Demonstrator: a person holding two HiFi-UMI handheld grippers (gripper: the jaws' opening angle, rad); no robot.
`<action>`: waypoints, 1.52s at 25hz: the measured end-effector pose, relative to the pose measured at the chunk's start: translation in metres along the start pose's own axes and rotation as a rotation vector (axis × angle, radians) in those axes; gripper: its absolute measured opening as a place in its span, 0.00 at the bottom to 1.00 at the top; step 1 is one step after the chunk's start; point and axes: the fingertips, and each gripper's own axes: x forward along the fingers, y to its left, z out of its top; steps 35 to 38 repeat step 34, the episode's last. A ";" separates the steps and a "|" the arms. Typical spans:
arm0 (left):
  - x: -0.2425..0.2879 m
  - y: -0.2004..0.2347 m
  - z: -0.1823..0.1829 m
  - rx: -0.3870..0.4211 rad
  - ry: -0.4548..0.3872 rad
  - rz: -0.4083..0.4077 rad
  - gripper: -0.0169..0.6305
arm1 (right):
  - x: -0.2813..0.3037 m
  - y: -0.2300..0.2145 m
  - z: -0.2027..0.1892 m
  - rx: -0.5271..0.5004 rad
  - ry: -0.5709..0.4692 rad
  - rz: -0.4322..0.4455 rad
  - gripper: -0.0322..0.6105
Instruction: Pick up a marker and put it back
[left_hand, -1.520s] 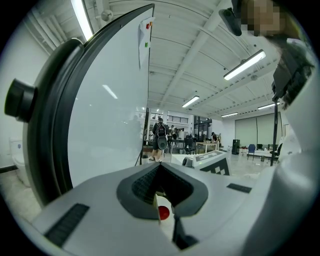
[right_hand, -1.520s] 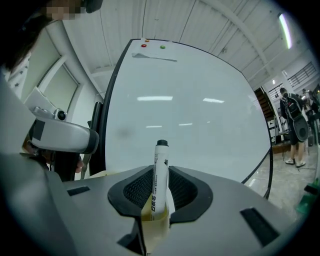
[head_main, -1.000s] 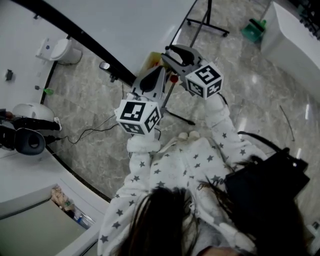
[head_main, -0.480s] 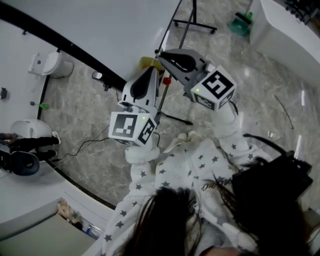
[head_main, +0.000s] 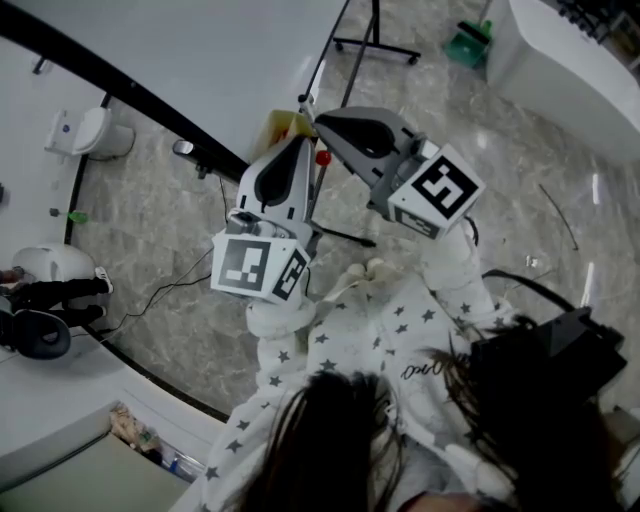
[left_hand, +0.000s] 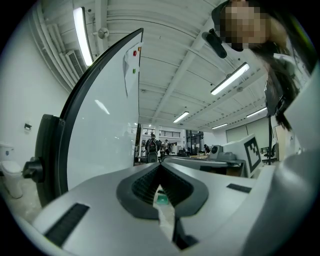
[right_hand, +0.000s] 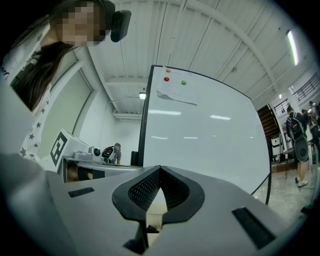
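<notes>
Since no marker is showing, I am holding left gripper and right gripper by the whiteboard, fingers clenched empty.

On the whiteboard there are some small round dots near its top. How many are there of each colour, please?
Red dots: 2
Green dots: 1
Total: 3
</notes>
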 end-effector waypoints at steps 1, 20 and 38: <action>0.000 0.000 0.000 0.003 0.000 0.000 0.03 | -0.001 0.001 -0.001 0.004 -0.002 -0.002 0.06; -0.001 -0.001 -0.001 0.028 0.015 -0.022 0.03 | 0.005 0.005 -0.010 -0.044 0.020 -0.006 0.06; -0.001 0.002 -0.006 0.022 0.018 -0.024 0.03 | 0.005 0.003 -0.016 -0.040 0.024 -0.008 0.06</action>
